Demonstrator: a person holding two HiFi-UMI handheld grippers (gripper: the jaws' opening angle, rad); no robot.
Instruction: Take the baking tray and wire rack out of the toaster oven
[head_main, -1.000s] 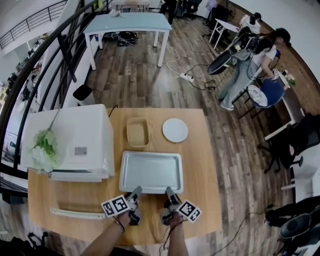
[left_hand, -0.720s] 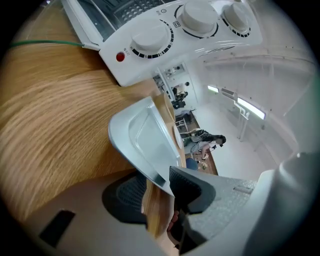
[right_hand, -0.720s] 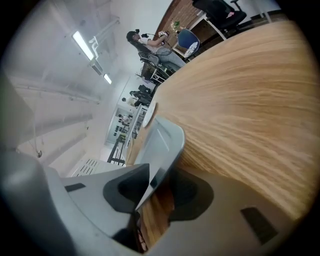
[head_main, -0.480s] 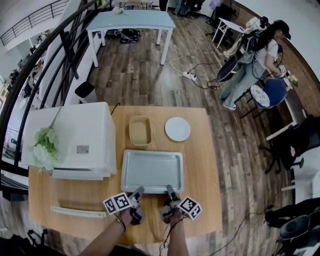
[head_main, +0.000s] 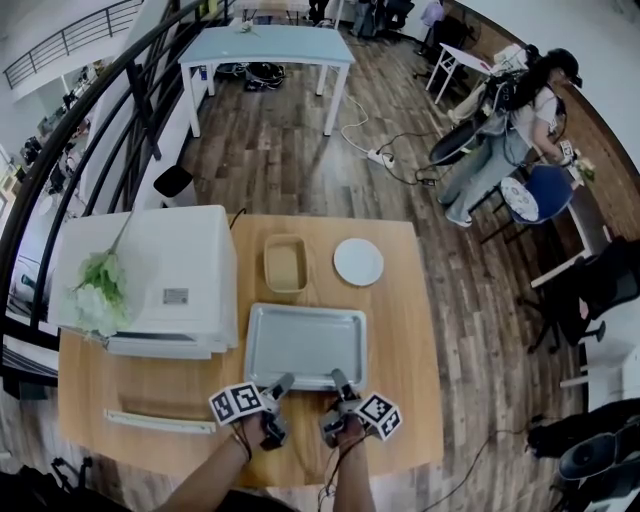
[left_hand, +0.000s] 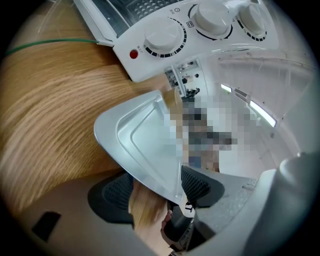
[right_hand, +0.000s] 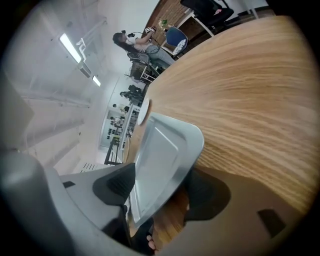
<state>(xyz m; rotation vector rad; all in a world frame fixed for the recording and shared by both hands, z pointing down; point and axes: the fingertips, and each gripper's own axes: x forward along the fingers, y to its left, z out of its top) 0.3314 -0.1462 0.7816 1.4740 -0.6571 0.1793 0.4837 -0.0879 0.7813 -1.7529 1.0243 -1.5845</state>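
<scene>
Lying flat near the front edge of the table (head_main: 400, 300), the baking tray (head_main: 305, 345) sits beside the toaster oven (head_main: 165, 280). The left gripper (head_main: 282, 382) and right gripper (head_main: 338, 379) have just been opening, jaws apart astride its near rim.

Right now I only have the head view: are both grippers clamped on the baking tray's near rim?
Observer: No. The left gripper has just been opening its jaws; the baking tray rim sits between the pads, unpressed.
Operator: And the right?
Observer: Same. The right gripper has just been opening too, with the rim loose between its jaws.
Operator: Anything left inside?
Observer: In the open toaster oven, a metal grid shows at the left gripper view's top edge, possibly the rack.
</scene>
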